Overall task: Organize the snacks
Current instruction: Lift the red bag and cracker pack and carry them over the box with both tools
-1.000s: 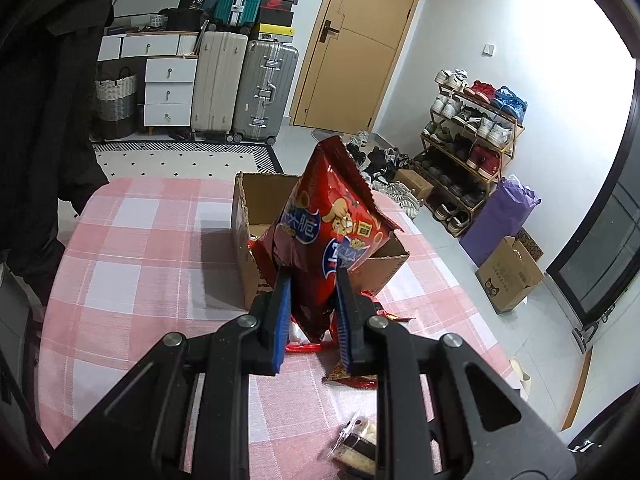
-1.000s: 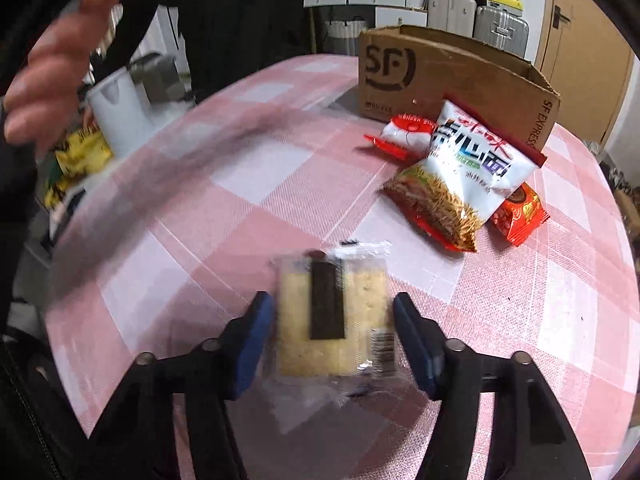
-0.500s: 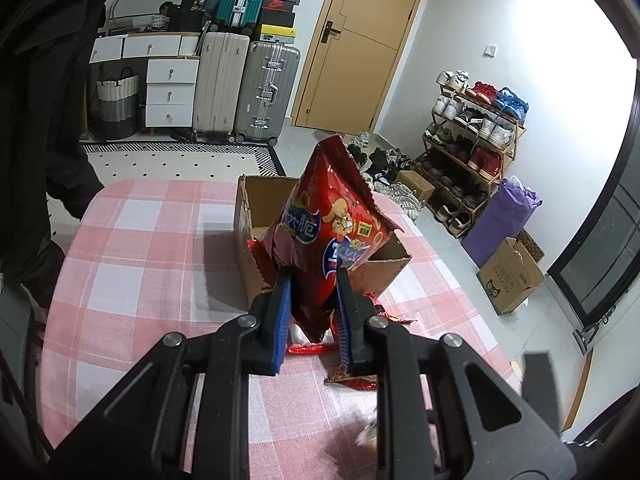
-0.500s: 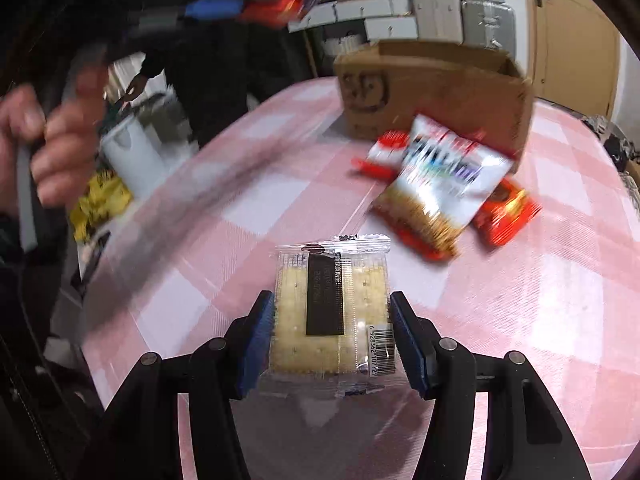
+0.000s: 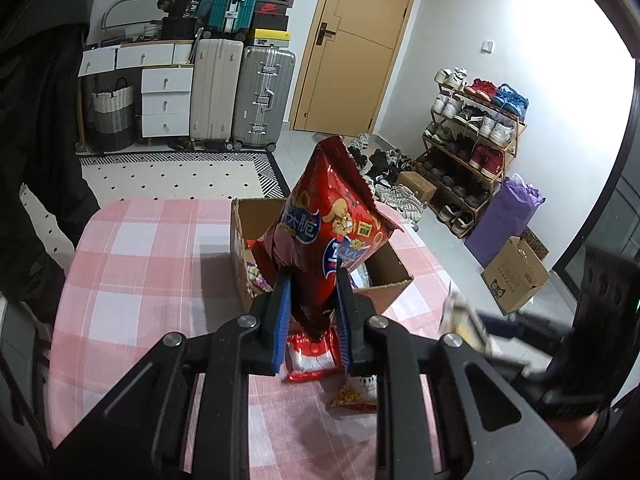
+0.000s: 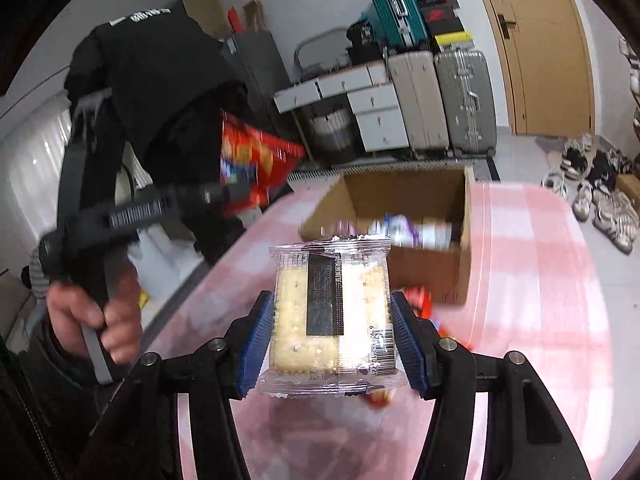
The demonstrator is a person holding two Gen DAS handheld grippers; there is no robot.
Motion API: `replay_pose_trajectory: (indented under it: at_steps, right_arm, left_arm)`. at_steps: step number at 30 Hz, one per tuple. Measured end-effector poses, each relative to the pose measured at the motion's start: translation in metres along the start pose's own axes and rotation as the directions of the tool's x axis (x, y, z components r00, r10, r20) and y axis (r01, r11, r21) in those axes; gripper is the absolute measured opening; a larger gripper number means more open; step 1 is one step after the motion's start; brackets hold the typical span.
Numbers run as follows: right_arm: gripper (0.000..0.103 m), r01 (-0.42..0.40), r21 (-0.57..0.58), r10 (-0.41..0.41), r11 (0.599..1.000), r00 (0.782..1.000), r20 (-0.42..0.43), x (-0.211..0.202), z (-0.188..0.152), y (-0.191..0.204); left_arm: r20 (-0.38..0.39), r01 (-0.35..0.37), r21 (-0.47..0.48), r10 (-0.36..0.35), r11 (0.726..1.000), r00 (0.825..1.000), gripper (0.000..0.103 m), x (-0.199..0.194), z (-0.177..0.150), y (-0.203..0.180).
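Now left gripper (image 5: 311, 300) clamps red chip bag (image 5: 332, 220) above cardboard box (image 5: 384, 292); right gripper (image 6: 332, 336) grips cracker pack (image 6: 332, 312) near box.

Right gripper (image 5: 476, 326) is a motion smear at the left wrist view's lower right, its packet unreadable there. Chip bag (image 5: 334, 224) hides most of the cardboard box (image 5: 240, 248) interior; the packets inside (image 6: 412, 232) are blurred beyond naming in the right view. Cracker pack (image 6: 334, 312) covers loose snacks on the table (image 6: 532, 280). Left gripper (image 6: 236, 192) blurs against dark clothing.
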State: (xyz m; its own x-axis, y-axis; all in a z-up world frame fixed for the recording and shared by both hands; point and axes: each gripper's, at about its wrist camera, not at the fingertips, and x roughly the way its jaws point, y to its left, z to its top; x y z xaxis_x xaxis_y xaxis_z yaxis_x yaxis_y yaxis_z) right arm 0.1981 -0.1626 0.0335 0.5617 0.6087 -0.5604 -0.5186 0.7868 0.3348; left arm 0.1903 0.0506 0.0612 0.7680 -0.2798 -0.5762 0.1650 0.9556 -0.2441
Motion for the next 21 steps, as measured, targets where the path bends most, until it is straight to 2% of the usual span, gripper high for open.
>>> replay_pose_trajectory:
  at_steps: [2, 11, 14, 21]
  right_arm:
    - [0.058, -0.020, 0.017, 0.020, 1.000, 1.000, 0.006, 0.001, 0.018, -0.006]
    - [0.058, -0.012, 0.001, 0.012, 1.000, 0.998, 0.056, 0.014, 0.084, -0.016]
    - [0.058, -0.048, 0.079, 0.043, 0.996, 0.997, 0.070, 0.027, 0.102, -0.028]
    - [0.058, -0.029, 0.121, 0.024, 0.992, 0.999, 0.042, 0.067, 0.116, -0.047]
  left_arm:
    - [0.002, 0.002, 0.000, -0.002, 1.000, 1.000, 0.017, 0.001, 0.005, -0.001]
    - [-0.024, -0.002, 0.004, 0.002, 1.000, 1.000, 0.017, 0.025, 0.032, -0.004]
    - [-0.025, -0.008, -0.008, 0.008, 1.000, 1.000, 0.017, 0.038, 0.039, -0.003]
    - [-0.077, -0.009, -0.026, 0.006, 1.000, 0.997, 0.017, 0.081, 0.043, 0.005]
